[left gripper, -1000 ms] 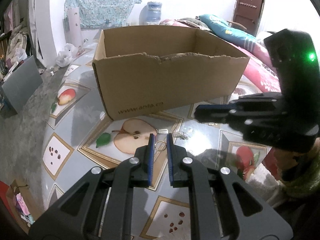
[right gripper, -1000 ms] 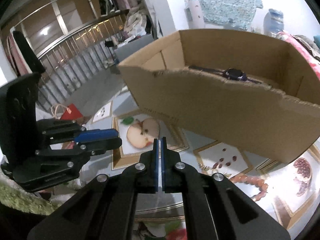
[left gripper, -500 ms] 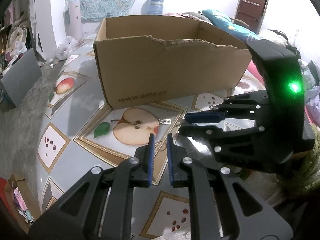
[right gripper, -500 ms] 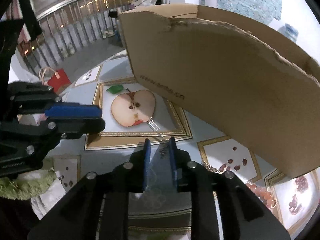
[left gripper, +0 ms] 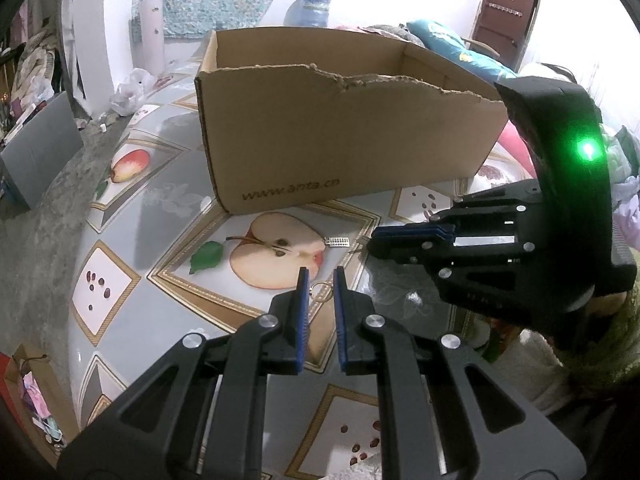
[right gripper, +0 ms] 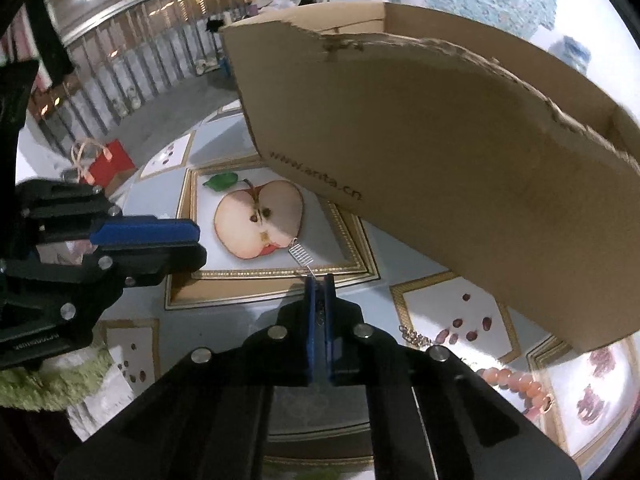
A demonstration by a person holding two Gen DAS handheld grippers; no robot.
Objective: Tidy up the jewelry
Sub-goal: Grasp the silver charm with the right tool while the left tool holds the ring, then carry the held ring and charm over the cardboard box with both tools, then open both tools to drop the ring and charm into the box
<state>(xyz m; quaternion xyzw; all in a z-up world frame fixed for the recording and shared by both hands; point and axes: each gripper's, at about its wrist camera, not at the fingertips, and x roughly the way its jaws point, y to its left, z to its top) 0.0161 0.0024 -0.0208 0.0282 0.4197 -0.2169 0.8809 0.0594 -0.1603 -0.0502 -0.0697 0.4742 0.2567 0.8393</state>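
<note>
A brown cardboard box (left gripper: 340, 128) stands on the fruit-patterned table (left gripper: 168, 200); it also shows in the right wrist view (right gripper: 460, 168). My right gripper (right gripper: 319, 280) is shut on the chain of a silver necklace whose rectangular pendant (right gripper: 300, 254) lies on the table by the apple picture. That pendant (left gripper: 338, 242) shows in the left wrist view just left of the right gripper (left gripper: 374, 240). My left gripper (left gripper: 320, 276) is open, its fingers either side of a small ring (left gripper: 320, 292) on the table.
An orange bead bracelet (right gripper: 516, 386) and a small chain (right gripper: 412, 334) lie on the table right of my right gripper. A red bag (right gripper: 108, 160) sits on the floor beyond the table edge. Bedding (left gripper: 460, 44) lies behind the box.
My right gripper came down from beside the box to the table, opened, then shut on the necklace chain. My left gripper stayed open over the ring.
</note>
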